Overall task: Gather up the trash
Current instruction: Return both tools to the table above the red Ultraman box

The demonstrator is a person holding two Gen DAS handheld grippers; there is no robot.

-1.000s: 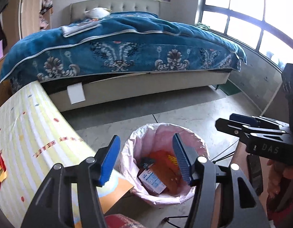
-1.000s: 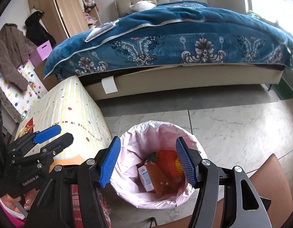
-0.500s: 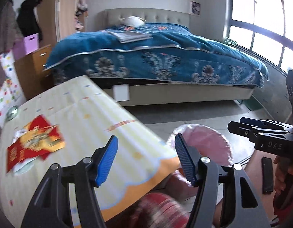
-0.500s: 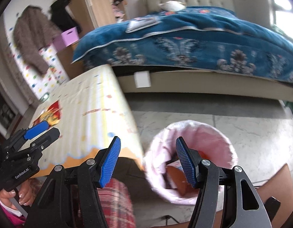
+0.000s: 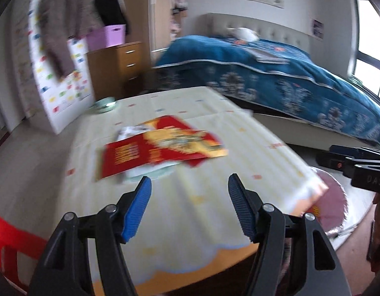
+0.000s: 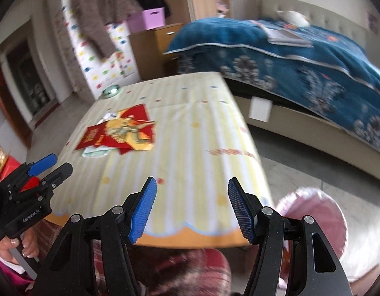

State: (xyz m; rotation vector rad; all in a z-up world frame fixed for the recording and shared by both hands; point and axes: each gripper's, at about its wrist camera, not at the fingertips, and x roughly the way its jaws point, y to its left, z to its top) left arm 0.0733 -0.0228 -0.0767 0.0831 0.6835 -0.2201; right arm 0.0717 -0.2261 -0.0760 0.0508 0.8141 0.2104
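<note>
- A bed (image 5: 276,74) under a blue patterned cover fills the far side of the room, with a wooden drawer chest (image 5: 120,61) and a purple box (image 5: 108,35) to its left.
- A table (image 5: 190,209) draped in a pale yellow striped cloth with an orange scalloped edge lies directly ahead of both my grippers.
- A bin lined with a pink bag (image 6: 315,212) stands on the floor just beside the table's right corner; its contents are not visible from here.
- My left gripper (image 5: 188,204) hangs above the near part of the table, its blue-padded jaws spread wide with nothing between them.
- My right gripper (image 6: 191,208) hovers over the table's near edge, jaws likewise wide apart and holding nothing; the bin sits just to its right.
- Each gripper shows in the other's camera: the right one at the right edge of the left view, the left one at the lower left of the right view, gripped by my hand (image 6: 19,248).
- The trash, a pile of red and yellow printed wrappers (image 5: 162,148), lies flat on the table's far left part, well ahead of both grippers and untouched.
- A pale green scrap (image 6: 95,152) and some white paper (image 5: 130,132) peek out from under the pile; blur hides finer detail.
- A small round greenish dish (image 6: 111,90) sits near the table's far left corner.
</note>
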